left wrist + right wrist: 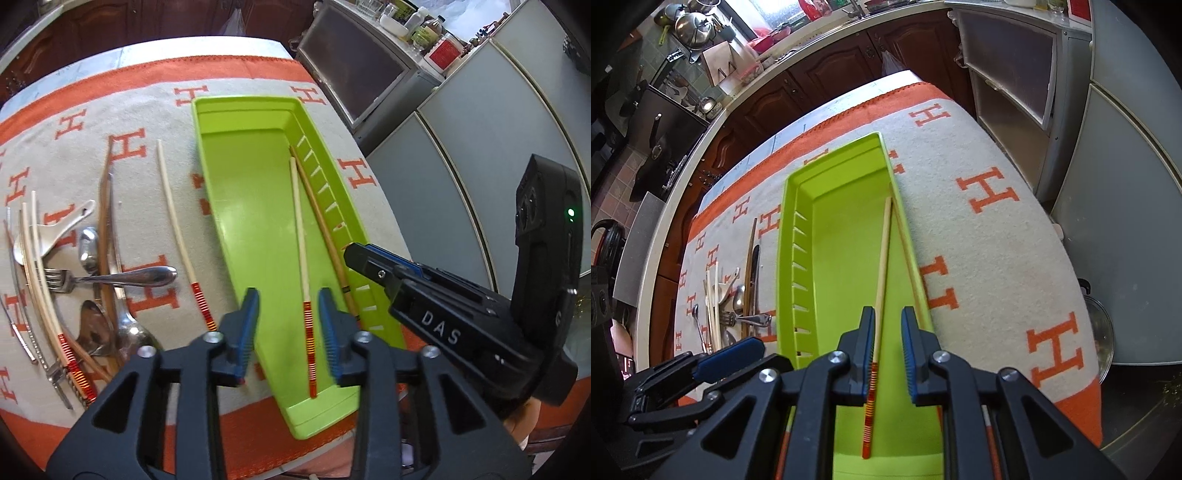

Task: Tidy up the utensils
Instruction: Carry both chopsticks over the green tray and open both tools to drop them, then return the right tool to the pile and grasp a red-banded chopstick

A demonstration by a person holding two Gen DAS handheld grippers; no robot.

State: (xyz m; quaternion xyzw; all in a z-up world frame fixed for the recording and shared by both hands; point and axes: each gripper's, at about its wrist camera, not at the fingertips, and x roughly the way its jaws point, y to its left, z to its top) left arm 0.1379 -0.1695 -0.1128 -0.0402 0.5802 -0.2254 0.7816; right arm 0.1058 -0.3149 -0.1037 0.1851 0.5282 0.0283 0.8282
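Two chopsticks lie inside the green tray (255, 192), which sits lengthwise on the orange-and-grey cloth (122, 122) covering the table. The cream chopstick (300, 236), with red and gold banding at its near end, rests on the tray floor, and the brown chopstick (321, 225) lies just beside it against the slotted wall. The left gripper (288, 325) hangs above the near end of the tray with its jaws apart; in the left wrist view the banded end of the cream chopstick appears in the gap between the blue pads (247, 321), touching neither, and lying on the tray floor below them. The right gripper (888, 350) is over the same end of the tray, its jaws also parted; in the right wrist view the cream chopstick (881, 266) runs close along the inner face of its left pad, but whether pad and stick touch cannot be told, and the stick lies flat in the tray rather than lifted. The right gripper's fingers (373, 258) show in the left wrist view at the tray's right rim. Well apart from both grippers, to the left of the tray on the cloth, another cream chopstick (173, 218) lies alone, and beyond it a heap of cutlery (88, 273) holds forks, spoons, a white ceramic spoon and more chopsticks crossing one another.
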